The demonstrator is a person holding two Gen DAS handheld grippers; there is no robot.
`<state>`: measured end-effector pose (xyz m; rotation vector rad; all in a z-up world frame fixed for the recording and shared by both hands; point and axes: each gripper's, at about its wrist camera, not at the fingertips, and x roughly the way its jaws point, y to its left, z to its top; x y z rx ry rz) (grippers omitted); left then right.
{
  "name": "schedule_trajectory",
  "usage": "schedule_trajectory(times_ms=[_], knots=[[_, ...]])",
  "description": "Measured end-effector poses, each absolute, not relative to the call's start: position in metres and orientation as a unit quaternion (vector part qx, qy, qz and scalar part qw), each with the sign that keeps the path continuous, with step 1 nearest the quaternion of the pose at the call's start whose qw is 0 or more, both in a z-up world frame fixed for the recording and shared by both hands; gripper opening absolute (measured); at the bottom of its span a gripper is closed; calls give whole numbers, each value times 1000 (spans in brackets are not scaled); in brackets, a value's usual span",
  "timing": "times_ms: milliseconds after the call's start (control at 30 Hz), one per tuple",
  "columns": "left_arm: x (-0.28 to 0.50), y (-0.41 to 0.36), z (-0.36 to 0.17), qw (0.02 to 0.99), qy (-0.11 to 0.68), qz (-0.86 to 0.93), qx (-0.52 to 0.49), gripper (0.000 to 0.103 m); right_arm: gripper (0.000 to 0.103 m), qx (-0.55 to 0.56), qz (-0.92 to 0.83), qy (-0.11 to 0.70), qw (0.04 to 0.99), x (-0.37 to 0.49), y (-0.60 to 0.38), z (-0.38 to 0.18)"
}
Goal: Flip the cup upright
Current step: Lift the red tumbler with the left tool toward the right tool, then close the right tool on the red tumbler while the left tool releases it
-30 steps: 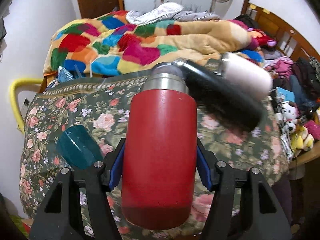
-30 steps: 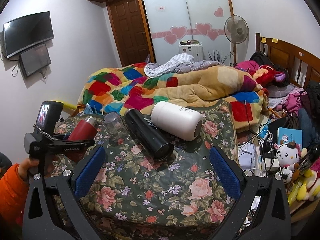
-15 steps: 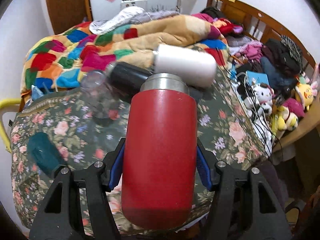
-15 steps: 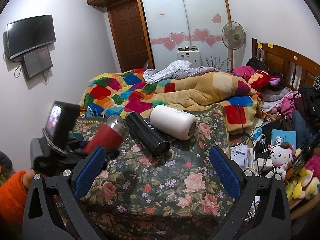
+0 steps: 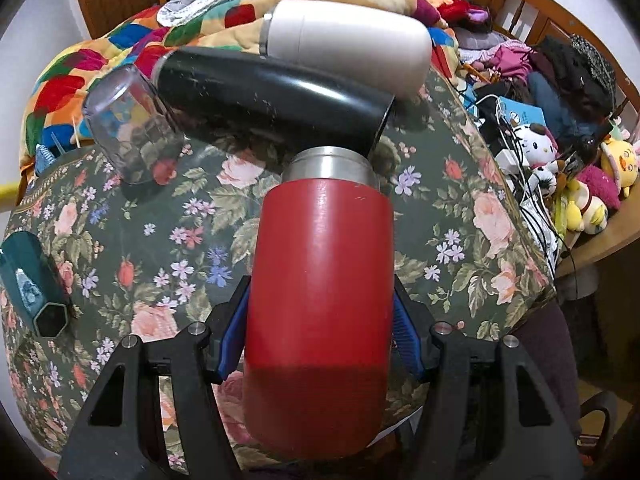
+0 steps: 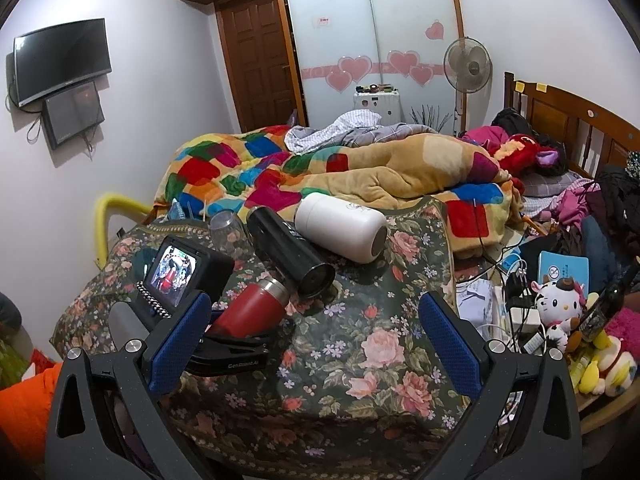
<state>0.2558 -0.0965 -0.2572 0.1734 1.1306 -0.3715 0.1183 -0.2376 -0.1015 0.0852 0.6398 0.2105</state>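
My left gripper (image 5: 320, 344) is shut on a red cup with a steel neck (image 5: 320, 300), held tilted over the floral table, neck pointing at the black cup. The right wrist view shows the red cup (image 6: 252, 310) slanted low in the left gripper (image 6: 232, 344). A black cup (image 5: 272, 96) and a white cup (image 5: 348, 44) lie on their sides behind it. My right gripper (image 6: 316, 344) is open and empty above the table's near edge.
A clear glass (image 5: 132, 132) stands upside down at the back left. A teal hexagonal cup (image 5: 32, 284) lies at the left edge. The floral tablecloth (image 6: 360, 320) covers the table. A bed with a patchwork quilt (image 6: 248, 168) is behind; toys and cables (image 6: 560, 312) lie right.
The left gripper has carried the red cup to the right and lower, closer to the black cup. The right gripper has drawn back a little and stays open.
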Motion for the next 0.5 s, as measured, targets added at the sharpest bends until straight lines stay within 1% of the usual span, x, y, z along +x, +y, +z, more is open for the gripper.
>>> schedule_trajectory(times_ms=[267, 500], knots=[[255, -102, -269, 816, 542, -179, 89, 63, 103, 43, 92, 319, 942, 121, -243, -104], [251, -100, -256, 825, 528, -185, 84, 63, 103, 37, 84, 320, 943, 124, -242, -103]])
